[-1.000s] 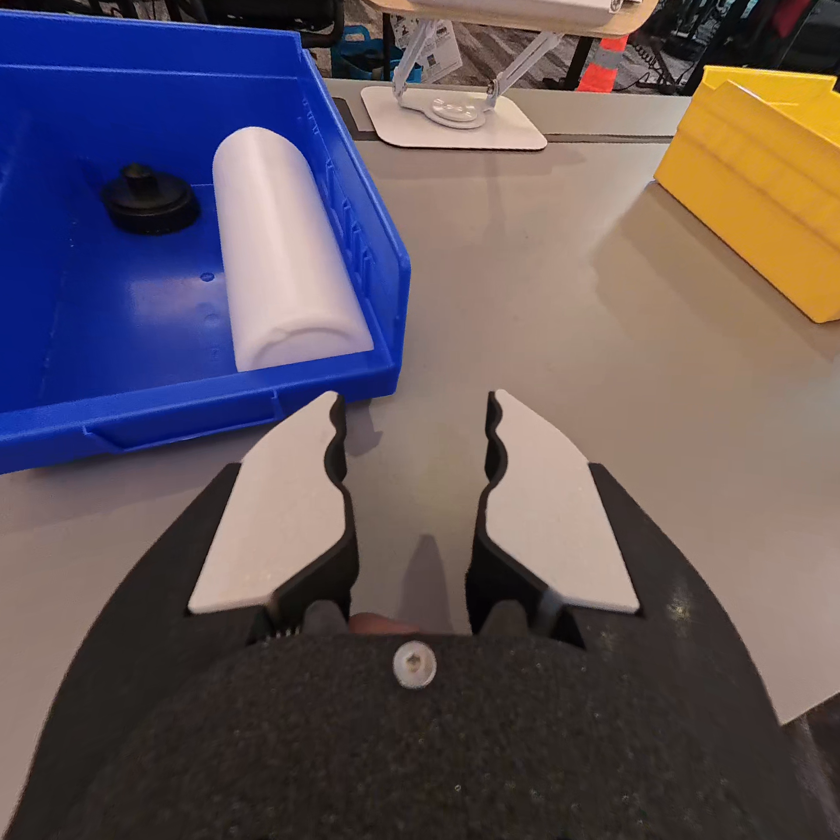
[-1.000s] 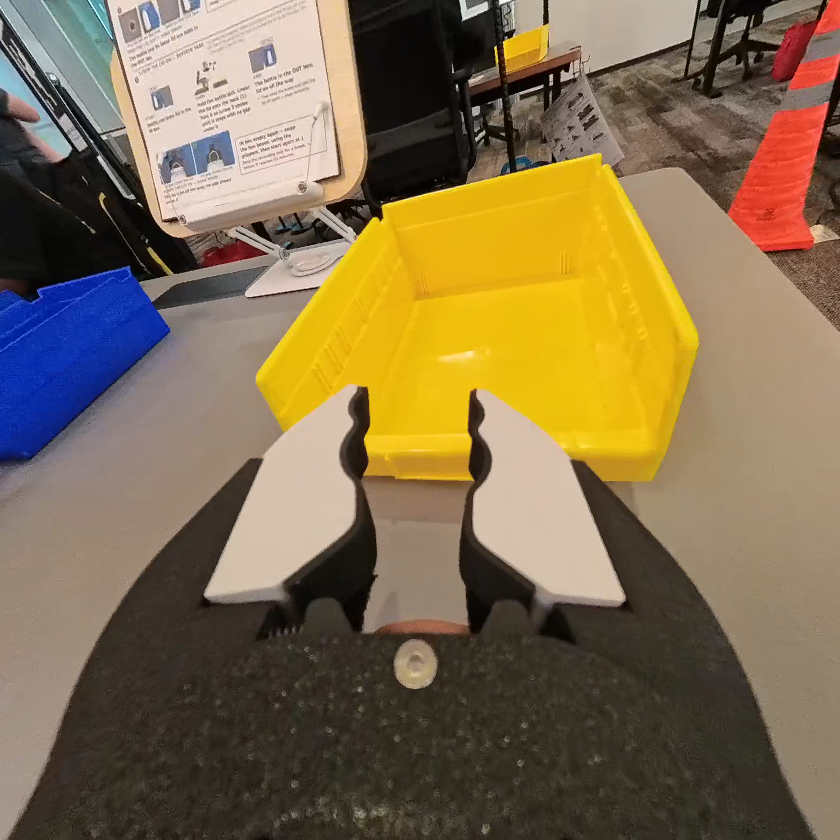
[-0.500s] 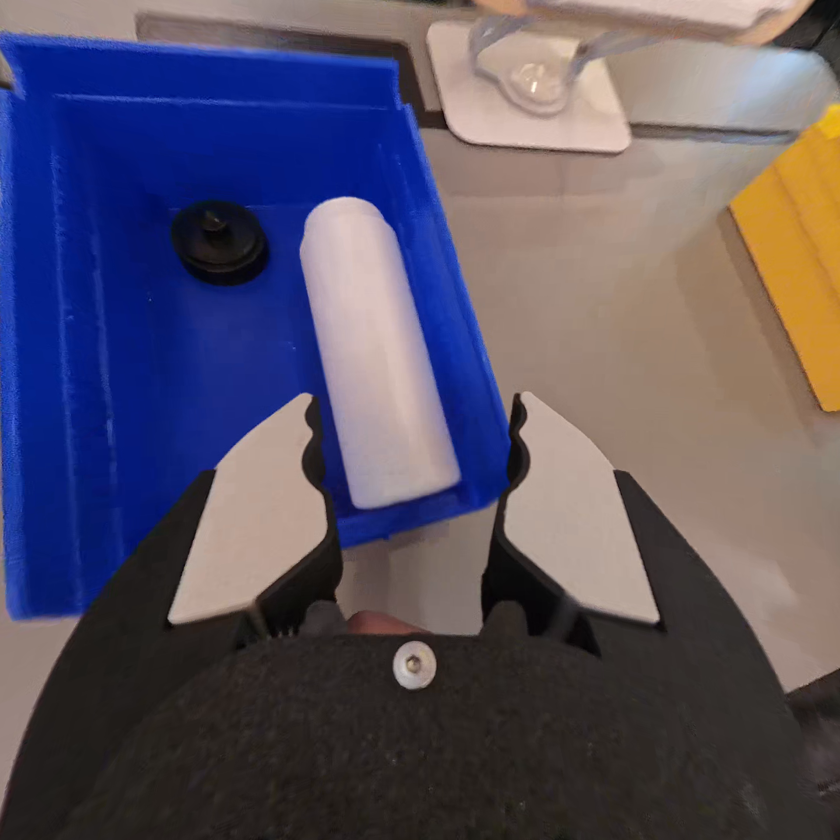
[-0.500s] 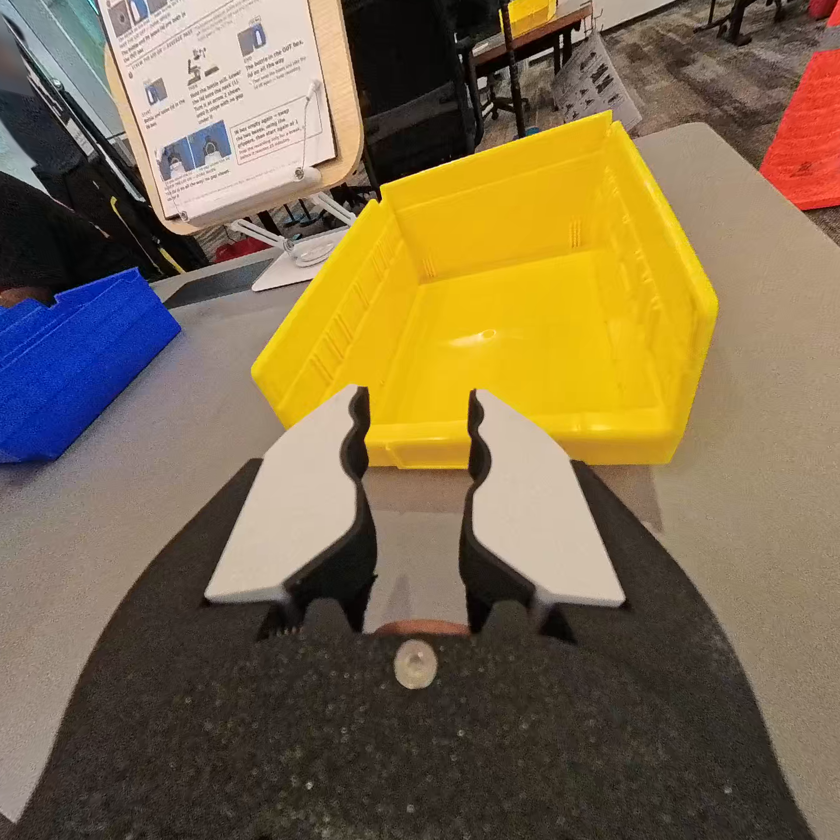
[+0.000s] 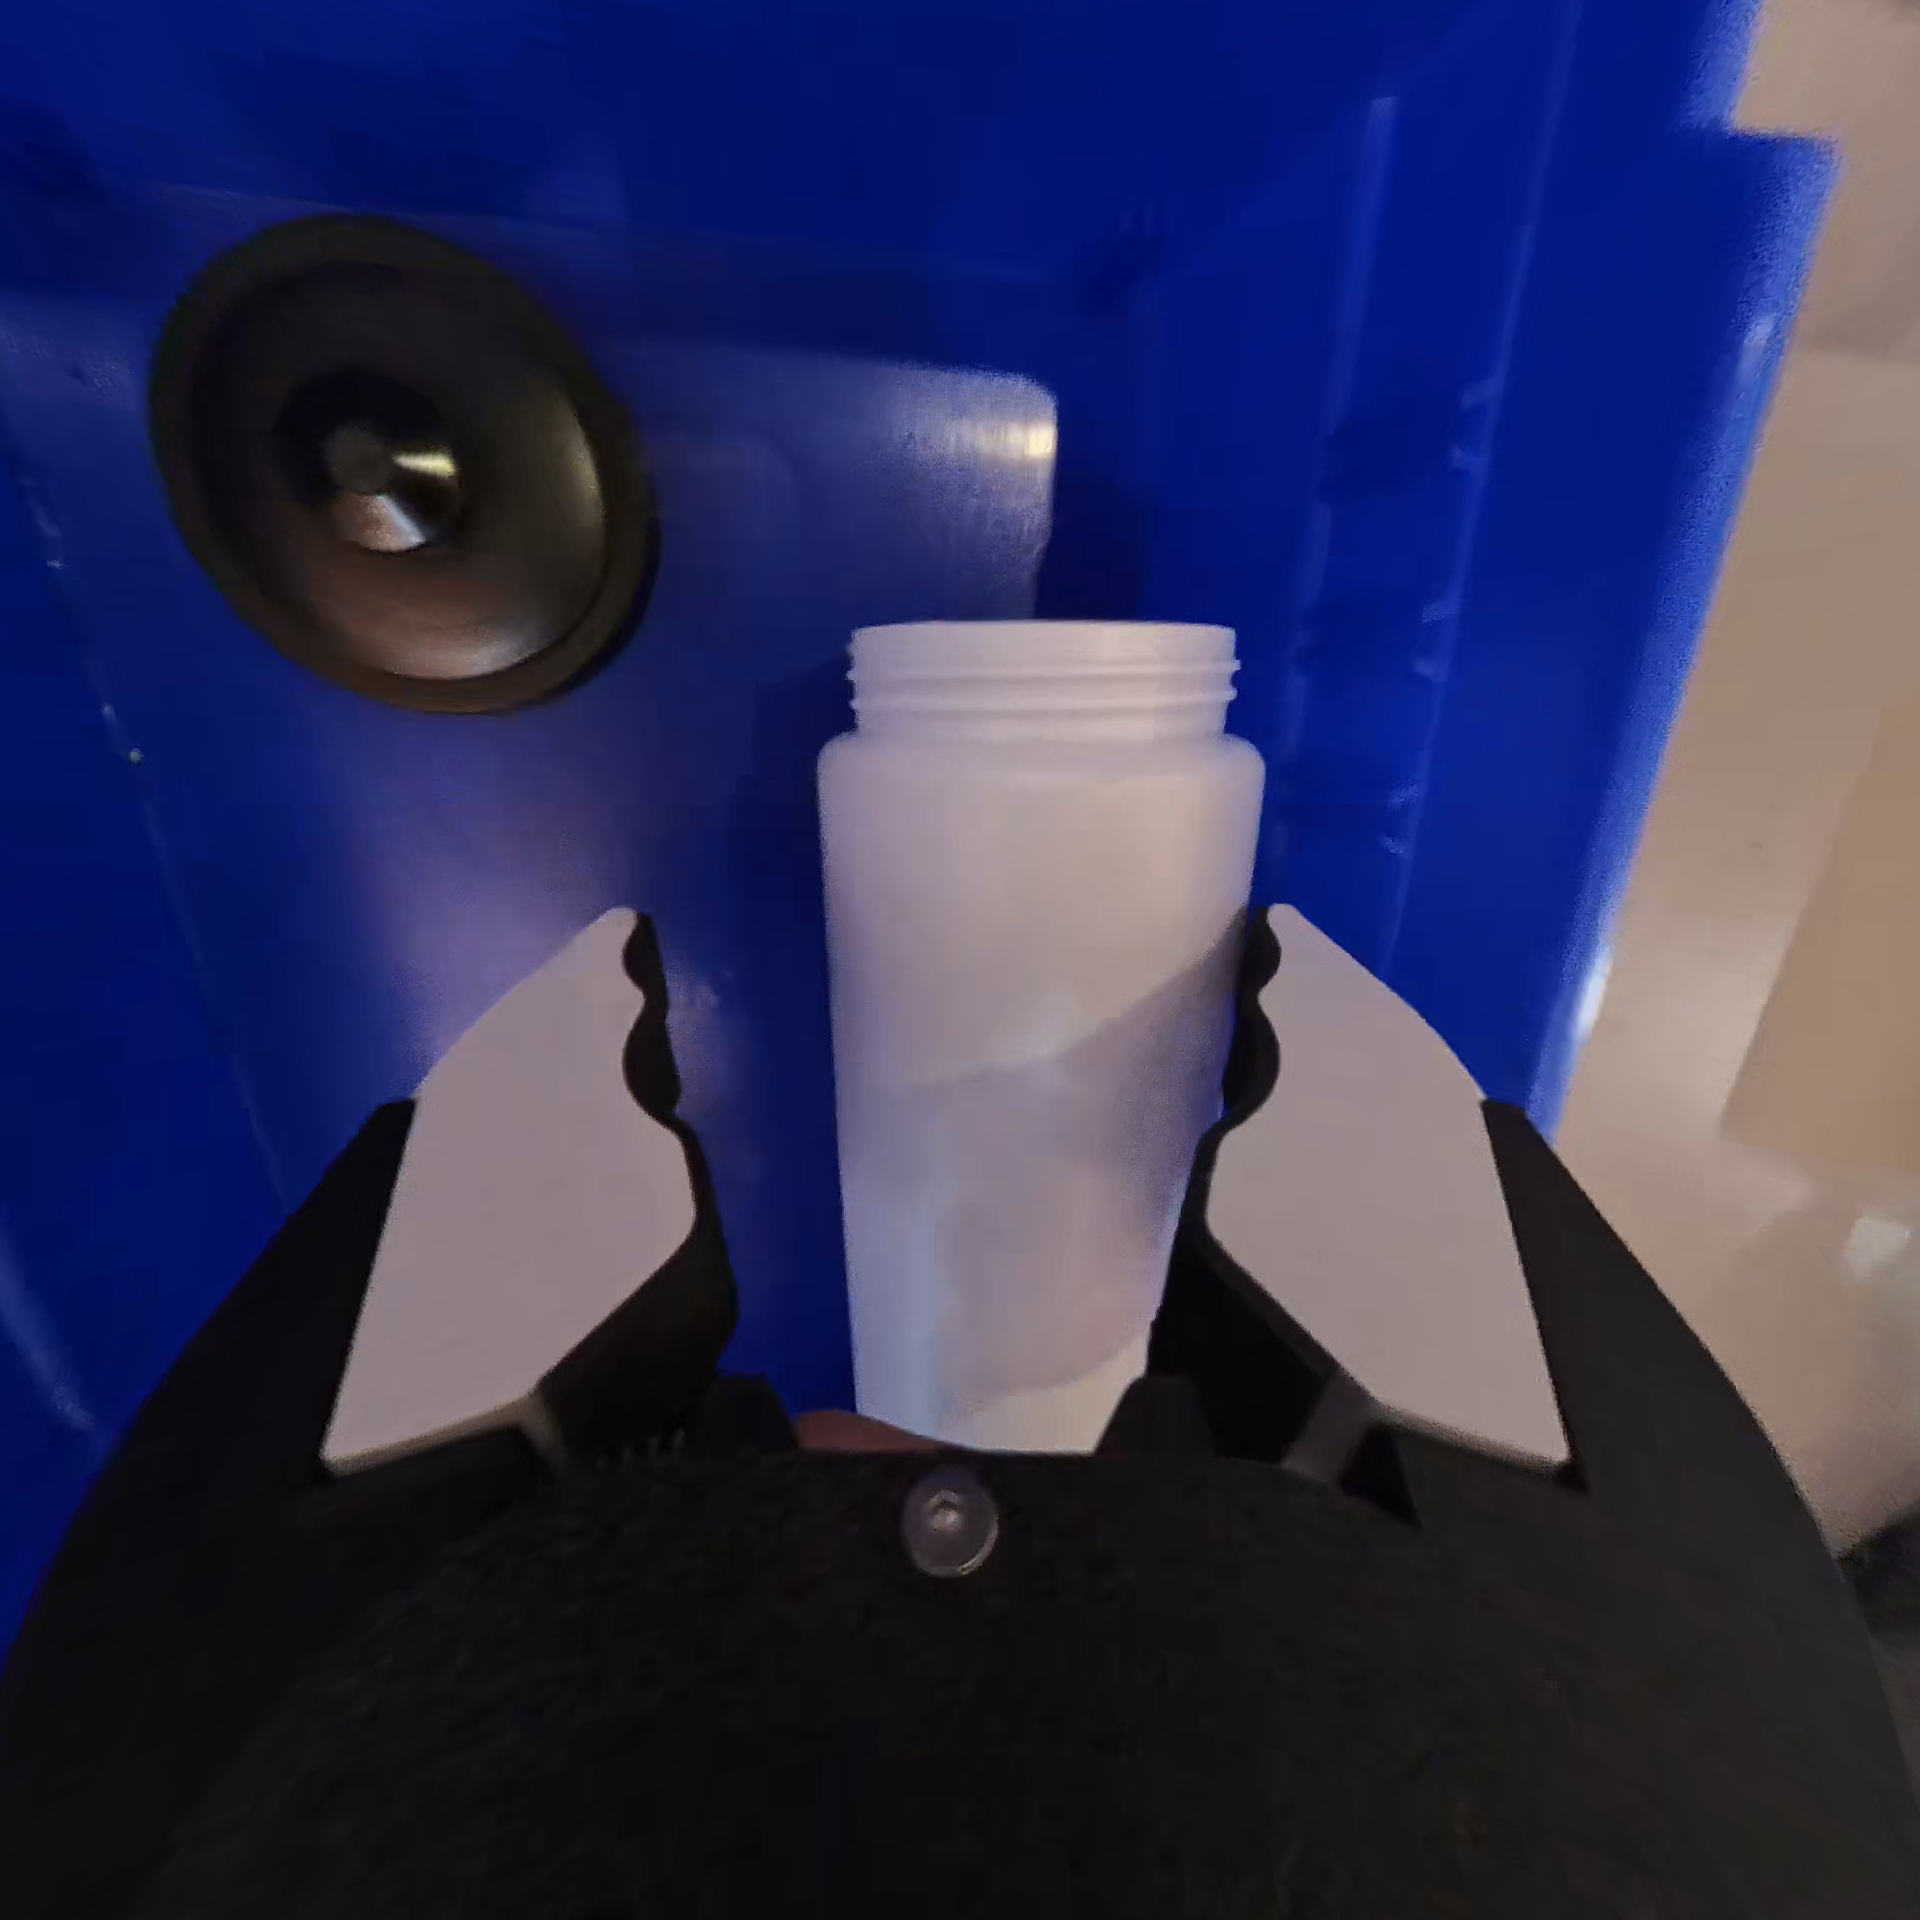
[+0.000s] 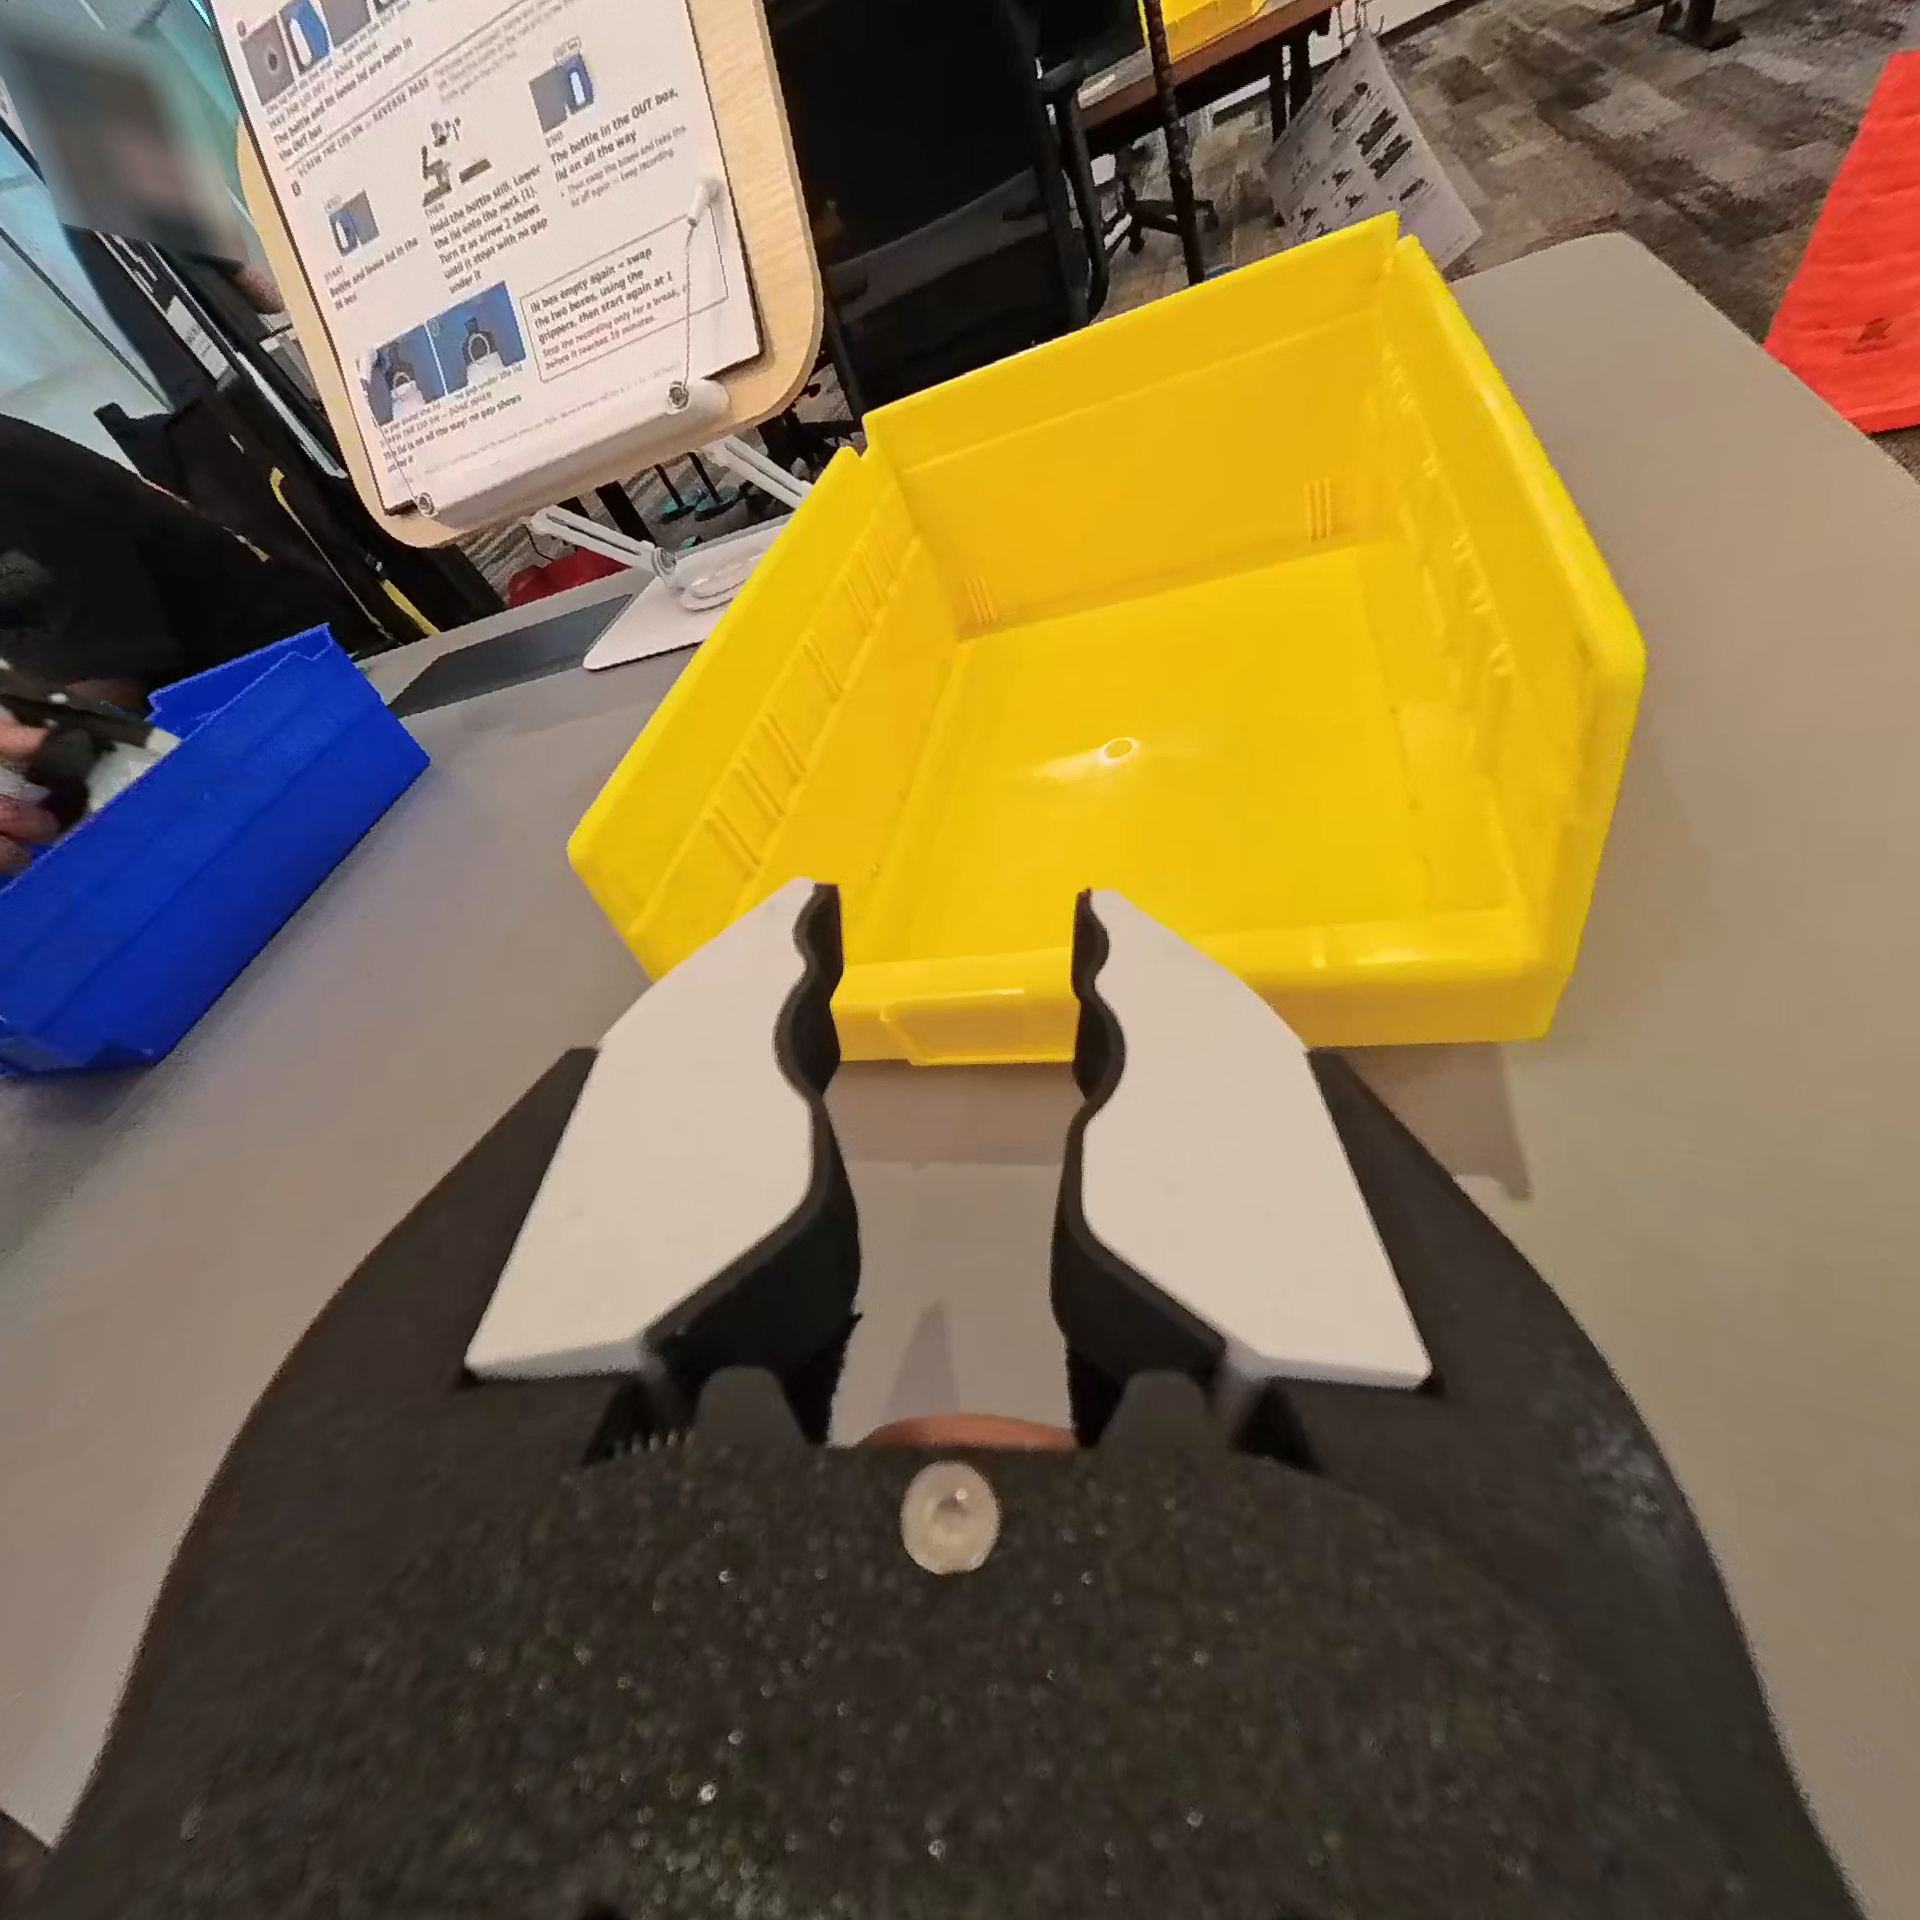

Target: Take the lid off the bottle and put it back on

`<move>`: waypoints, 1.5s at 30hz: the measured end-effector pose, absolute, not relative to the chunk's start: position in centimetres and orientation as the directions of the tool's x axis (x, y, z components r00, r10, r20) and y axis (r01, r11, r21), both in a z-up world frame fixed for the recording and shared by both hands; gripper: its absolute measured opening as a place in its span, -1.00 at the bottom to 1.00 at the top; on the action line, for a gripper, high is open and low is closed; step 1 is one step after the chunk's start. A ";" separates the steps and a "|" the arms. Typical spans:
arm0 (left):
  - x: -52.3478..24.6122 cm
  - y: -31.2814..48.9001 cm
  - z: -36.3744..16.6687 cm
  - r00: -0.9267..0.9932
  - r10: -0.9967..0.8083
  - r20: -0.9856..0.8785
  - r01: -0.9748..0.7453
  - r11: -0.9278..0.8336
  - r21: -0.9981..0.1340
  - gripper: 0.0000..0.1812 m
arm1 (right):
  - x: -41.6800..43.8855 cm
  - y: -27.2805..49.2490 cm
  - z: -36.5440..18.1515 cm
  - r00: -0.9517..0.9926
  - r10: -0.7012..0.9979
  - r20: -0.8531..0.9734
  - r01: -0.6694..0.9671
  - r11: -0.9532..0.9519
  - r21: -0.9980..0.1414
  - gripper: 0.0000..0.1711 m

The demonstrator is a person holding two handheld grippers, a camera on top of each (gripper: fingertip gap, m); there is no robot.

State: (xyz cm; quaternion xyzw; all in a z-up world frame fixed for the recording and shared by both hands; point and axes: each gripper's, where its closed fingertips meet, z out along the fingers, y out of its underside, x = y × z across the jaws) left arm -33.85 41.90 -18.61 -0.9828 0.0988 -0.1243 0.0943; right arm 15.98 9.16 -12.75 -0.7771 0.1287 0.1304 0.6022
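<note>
Left wrist view: one bottle (image 5: 1039,997) between open left gripper (image 5: 951,935), one lid (image 5: 400,462); right gripper (image 6: 951,914) open, empty.

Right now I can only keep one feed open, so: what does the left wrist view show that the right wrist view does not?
Only the left wrist view shows the white bottle lying uncapped between the open left tongs, and the black lid beside it. Only the right wrist view shows the yellow bin, the instruction board, a person's blurred figure and the open right tongs. Both show the blue bin and grey table.
</note>
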 end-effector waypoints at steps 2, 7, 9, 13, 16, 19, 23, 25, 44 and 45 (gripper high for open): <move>-34.7 42.6 -19.3 0.965 -0.188 0.185 -0.154 -0.971 -0.184 0.02 | 15.8 9.2 -12.8 0.934 -0.037 -0.355 -0.353 -0.247 -0.902 -0.51; -37.0 42.8 -20.9 0.974 -0.208 0.094 -0.201 -0.977 -0.077 0.11 | 15.4 9.3 -12.8 0.937 -0.029 -0.347 -0.343 -0.255 -0.904 -0.50; -37.6 43.2 -20.8 0.973 -0.219 0.075 -0.213 -0.974 -0.083 0.10 | 15.3 9.3 -12.8 0.936 -0.028 -0.350 -0.345 -0.255 -0.903 -0.50; -37.5 44.4 -19.3 0.964 -0.223 0.146 -0.200 -0.967 -0.158 0.08 | 15.2 9.4 -13.0 0.931 -0.021 -0.366 -0.358 -0.262 -0.896 -0.50; -37.8 45.5 -17.0 0.951 -0.254 0.177 -0.204 -0.944 -0.258 0.07 | 15.1 9.4 -13.0 0.931 -0.019 -0.364 -0.356 -0.263 -0.897 -0.50; -38.0 47.1 -12.5 0.931 -0.319 0.179 -0.214 -0.872 -0.440 0.06 | 15.1 9.5 -13.0 0.933 -0.020 -0.358 -0.351 -0.262 -0.899 -0.51; -36.7 47.6 -3.2 0.890 -0.431 0.149 -0.194 -0.653 -0.732 0.05 | 15.0 9.5 -13.0 0.936 -0.021 -0.352 -0.345 -0.263 -0.901 -0.51; -35.2 46.7 1.2 0.869 -0.480 0.123 -0.164 -0.513 -0.843 0.05 | 15.0 9.5 -13.0 0.938 -0.023 -0.347 -0.340 -0.260 -0.903 -0.51; -7.4 36.8 -6.8 0.673 -0.712 -0.199 -0.436 -0.164 -0.885 0.05 | 15.3 9.1 -12.7 0.933 -0.018 -0.360 -0.353 -0.241 -0.904 -0.52; -7.4 36.9 -7.5 0.681 -0.707 -0.191 -0.436 -0.182 -0.881 0.05 | 15.2 9.1 -12.7 0.933 -0.014 -0.359 -0.352 -0.243 -0.904 -0.51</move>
